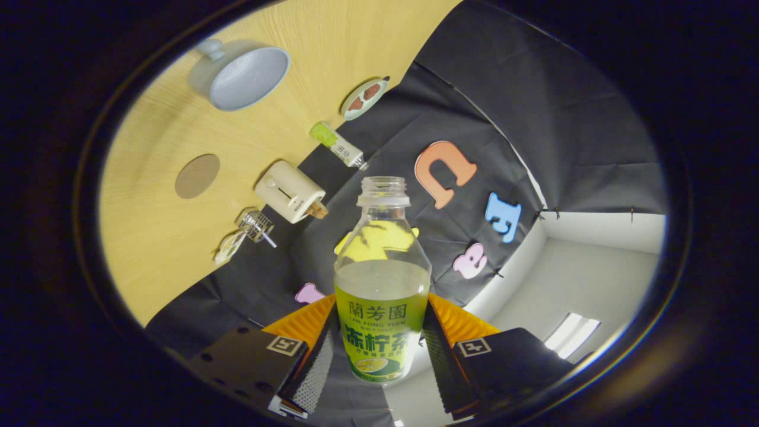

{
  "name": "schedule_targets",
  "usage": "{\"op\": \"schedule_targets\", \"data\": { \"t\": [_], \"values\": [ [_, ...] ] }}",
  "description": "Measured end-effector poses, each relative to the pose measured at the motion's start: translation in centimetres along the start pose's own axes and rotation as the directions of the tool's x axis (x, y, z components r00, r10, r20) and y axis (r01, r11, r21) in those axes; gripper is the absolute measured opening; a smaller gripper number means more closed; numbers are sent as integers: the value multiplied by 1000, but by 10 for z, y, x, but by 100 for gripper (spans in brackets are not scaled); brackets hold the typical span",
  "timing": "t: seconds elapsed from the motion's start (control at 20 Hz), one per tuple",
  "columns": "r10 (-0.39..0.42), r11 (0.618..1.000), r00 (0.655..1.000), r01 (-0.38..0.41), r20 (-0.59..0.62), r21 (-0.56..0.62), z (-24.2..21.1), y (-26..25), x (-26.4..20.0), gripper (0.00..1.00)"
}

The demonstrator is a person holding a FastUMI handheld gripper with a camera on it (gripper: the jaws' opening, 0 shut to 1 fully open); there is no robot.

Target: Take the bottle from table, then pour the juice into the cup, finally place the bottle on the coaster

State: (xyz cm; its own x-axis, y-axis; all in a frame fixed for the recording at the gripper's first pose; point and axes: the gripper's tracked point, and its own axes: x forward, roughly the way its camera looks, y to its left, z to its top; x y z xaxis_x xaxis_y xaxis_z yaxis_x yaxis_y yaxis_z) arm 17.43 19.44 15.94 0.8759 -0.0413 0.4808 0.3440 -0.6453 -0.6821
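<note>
My gripper (379, 350) is shut on the uncapped juice bottle (382, 284), which stands between my fingers with its green label toward me and pale liquid up to its shoulder. The view is rolled hard, so the wooden table (148, 237) stands tilted beyond the bottle. On that table sits a pale blue cup (249, 77) with its mouth toward me, far beyond the fingers. A round brown coaster (197, 176) lies on the wood nearer to me than the cup. The bottle is lifted off the table.
A cream toaster (290, 191), a small green-capped bottle (337, 144), a plate with brown food (363, 98) and a clear wire-like gadget (255, 226) line the table's far edge by the black cloth wall. White wall and ceiling show behind the fingers.
</note>
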Motion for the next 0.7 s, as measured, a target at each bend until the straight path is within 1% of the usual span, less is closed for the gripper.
{"op": "schedule_targets", "data": {
  "t": [0.2, 0.45, 0.65, 0.7],
  "values": [
    [-26, 1000, 1000, 26, 15, -3, 3, -8, -1, 80],
    [-35, 999, 999, 35, 21, 10, 7, -12, -3, 80],
    [-40, 996, 999, 39, 7, 77, 0, -10, -3, 80],
    [-27, 995, 1000, 27, 0, 98, -3, -8, -3, 80]
  ]
}}
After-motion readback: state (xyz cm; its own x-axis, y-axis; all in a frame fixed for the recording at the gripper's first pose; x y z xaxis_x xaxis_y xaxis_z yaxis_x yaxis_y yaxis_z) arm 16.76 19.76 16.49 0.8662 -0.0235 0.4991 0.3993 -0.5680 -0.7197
